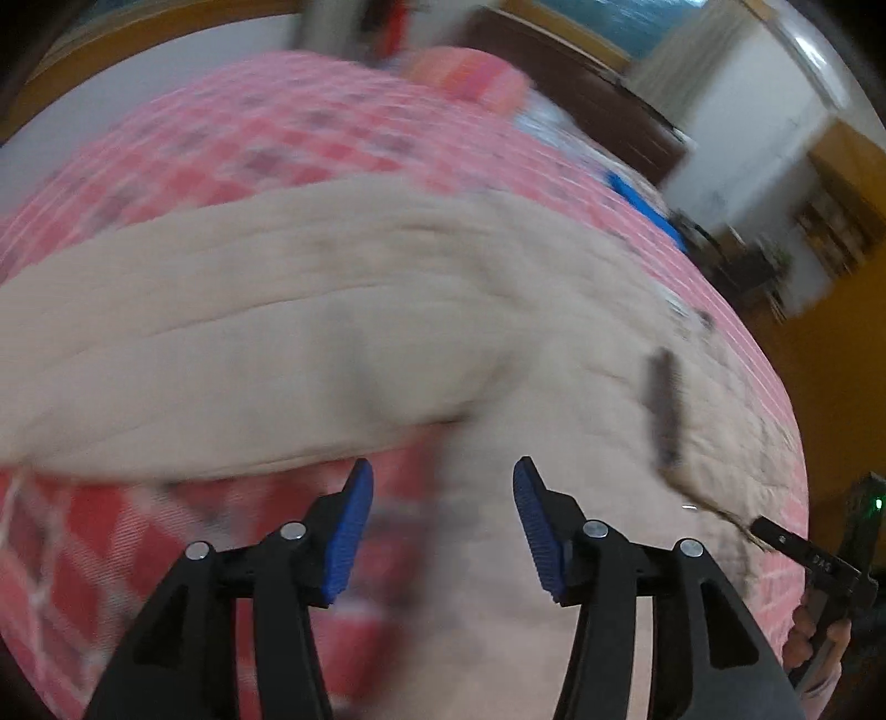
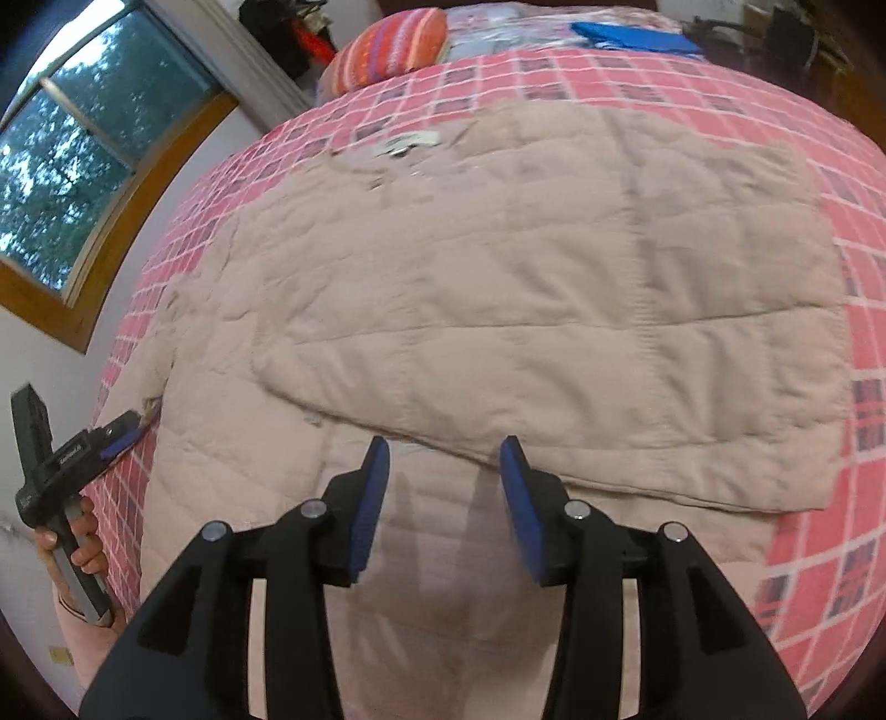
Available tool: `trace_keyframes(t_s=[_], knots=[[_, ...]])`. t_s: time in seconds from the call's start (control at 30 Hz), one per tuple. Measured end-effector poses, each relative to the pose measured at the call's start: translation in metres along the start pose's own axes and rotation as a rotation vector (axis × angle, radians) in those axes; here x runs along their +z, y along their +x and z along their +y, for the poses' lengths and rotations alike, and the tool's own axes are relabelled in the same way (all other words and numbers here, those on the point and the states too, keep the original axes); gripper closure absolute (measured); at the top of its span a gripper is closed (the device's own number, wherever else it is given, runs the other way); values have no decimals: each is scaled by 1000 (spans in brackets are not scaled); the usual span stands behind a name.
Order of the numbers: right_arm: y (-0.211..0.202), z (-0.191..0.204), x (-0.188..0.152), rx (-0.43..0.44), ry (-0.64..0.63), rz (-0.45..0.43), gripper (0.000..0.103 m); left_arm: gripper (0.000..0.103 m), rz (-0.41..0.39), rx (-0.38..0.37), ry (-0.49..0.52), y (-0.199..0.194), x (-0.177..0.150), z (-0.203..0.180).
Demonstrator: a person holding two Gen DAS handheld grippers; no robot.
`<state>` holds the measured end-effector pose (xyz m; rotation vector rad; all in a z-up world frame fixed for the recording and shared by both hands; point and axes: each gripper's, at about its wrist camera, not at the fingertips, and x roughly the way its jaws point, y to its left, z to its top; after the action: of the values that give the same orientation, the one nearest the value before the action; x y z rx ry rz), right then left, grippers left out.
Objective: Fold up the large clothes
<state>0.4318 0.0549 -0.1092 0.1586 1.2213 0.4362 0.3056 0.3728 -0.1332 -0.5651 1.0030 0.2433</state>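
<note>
Beige quilted jacket (image 2: 498,288) lies spread over a bed with a pink checked bedspread (image 2: 609,77), covering most of its middle. One part of the jacket is folded across the body, so a thick doubled layer with a straight hem runs across the near side. A small white label (image 2: 407,143) shows at the collar, toward the far end of the bed. In the left wrist view the picture is blurred, yet the same jacket (image 1: 332,310) fills the frame, with a dark strip (image 1: 664,404) on the cloth near the bed's right edge.

The right gripper (image 2: 444,459) hovers just above the folded hem, its blue-padded fingers (image 2: 371,498) apart and holding nothing. The left gripper (image 1: 443,482) also has its fingers (image 1: 349,531) spread wide over the jacket's near edge, nothing between them. In the right wrist view, the left gripper (image 2: 124,429) appears at the bed's left edge, touching the jacket's side; a hand (image 2: 72,548) grips its handle.

A striped pillow (image 2: 393,47) and a blue flat thing (image 2: 637,36) lie at the far end. A window (image 2: 83,155) with a wooden frame is set in the wall to the left.
</note>
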Motion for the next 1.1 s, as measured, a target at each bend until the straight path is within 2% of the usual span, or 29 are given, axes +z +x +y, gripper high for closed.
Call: trace_keyframes(t_s=[0.1, 0.17, 0.23, 0.33, 0.43, 0.5, 0.57, 0.63, 0.77, 0.9, 1.03, 1.1], knots=[[6, 13, -1, 14, -23, 7, 60, 50, -60, 71, -106, -22, -5, 58], [10, 23, -2, 40, -47, 11, 60, 50, -80, 92, -174, -33, -8, 90], [15, 33, -2, 50, -67, 25, 60, 49, -94, 94, -239, -40, -11, 119], [21, 52, -3, 51, -103, 36, 60, 38, -126, 73, -383, -49, -14, 166], [26, 70, -5, 56, -142, 52, 60, 38, -165, 58, -476, -54, -11, 194], [32, 78, -7, 42, -166, 70, 57, 37, -183, 50, -513, -54, -6, 208], [39, 85, -10, 21, -185, 77, 40, 36, -182, 21, -546, -51, -1, 220], [47, 88, -13, 1, -193, 83, 32, 27, -203, -29, -583, -51, 1, 226], [58, 92, -20, 10, -217, 77, 13, 21, -227, -57, -590, -50, 4, 230], [61, 100, -29, -23, -276, 50, 8, 21, -283, -147, -600, -59, -7, 241], [59, 106, -34, -58, -307, 34, 8, 21, -301, -149, -624, -67, -14, 259], [57, 108, -35, -57, -308, 33, 8, 22, -305, -120, -652, -69, -13, 267]])
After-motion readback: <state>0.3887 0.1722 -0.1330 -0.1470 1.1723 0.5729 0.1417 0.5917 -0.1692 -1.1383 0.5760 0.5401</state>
